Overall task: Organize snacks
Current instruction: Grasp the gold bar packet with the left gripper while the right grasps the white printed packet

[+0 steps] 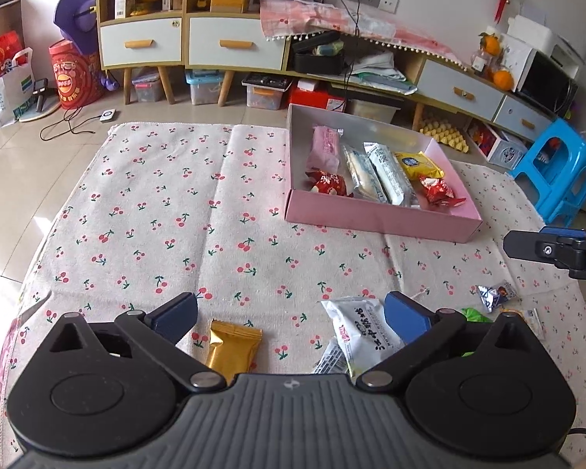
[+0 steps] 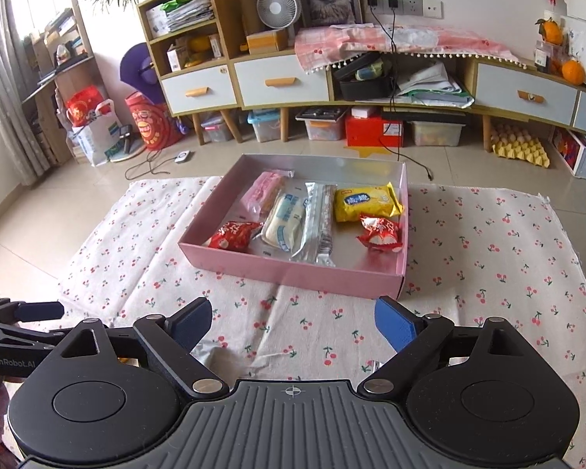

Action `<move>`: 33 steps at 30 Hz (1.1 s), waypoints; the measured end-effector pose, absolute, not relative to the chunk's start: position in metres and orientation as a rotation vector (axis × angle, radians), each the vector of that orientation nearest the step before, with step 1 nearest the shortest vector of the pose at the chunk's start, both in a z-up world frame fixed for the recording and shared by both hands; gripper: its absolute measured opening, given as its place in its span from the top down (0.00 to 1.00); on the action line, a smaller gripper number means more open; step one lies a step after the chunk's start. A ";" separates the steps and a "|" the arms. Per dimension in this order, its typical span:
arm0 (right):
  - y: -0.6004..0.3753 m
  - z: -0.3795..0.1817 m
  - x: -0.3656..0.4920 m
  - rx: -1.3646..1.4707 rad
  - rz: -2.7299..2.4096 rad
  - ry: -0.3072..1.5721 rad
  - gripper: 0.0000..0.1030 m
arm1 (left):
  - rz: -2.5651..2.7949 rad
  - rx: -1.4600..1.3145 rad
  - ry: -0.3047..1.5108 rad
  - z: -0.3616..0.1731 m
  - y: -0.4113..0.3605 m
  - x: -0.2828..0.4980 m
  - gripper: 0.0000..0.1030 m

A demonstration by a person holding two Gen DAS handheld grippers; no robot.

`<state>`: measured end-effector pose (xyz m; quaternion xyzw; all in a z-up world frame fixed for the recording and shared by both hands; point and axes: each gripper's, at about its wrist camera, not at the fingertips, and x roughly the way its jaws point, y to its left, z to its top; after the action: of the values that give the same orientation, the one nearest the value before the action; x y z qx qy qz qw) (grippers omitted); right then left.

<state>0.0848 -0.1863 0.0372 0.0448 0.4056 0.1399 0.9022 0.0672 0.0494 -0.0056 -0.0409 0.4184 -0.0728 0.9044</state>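
A pink box (image 1: 379, 219) (image 2: 293, 271) on the cherry-print cloth holds several snacks: a pink pack, two white packs, a yellow pack (image 2: 367, 202) and two red packs. My left gripper (image 1: 293, 318) is open and empty above loose snacks: a gold packet (image 1: 234, 346), a white packet (image 1: 361, 330) by its right finger, and a small silver-blue candy (image 1: 494, 293). My right gripper (image 2: 293, 326) is open and empty, just in front of the box's near wall. It also shows in the left wrist view (image 1: 558, 250) at the right edge.
The cloth (image 1: 175, 203) covers a low table on a tiled floor. Cabinets with drawers (image 2: 281, 82) and storage bins line the back wall. A blue stool (image 1: 558, 172) stands at the right. Red bags (image 1: 74, 74) stand at the left.
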 end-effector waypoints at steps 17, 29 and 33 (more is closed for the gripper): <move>-0.184 -0.016 0.056 0.044 0.215 1.004 0.10 | -0.100 -0.059 0.969 -0.029 0.069 0.059 0.06; -0.116 -0.008 0.072 0.121 0.503 0.962 0.10 | -0.099 -0.110 1.094 -0.050 0.087 0.061 0.42; -0.098 -0.018 0.078 0.148 0.528 1.010 0.10 | -0.098 -0.090 1.123 -0.056 0.087 0.062 0.46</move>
<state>0.0785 -0.0978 -0.0176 0.0698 0.4775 0.2498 0.8395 0.0616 0.0874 -0.0560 -0.0427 0.5319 -0.0463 0.8444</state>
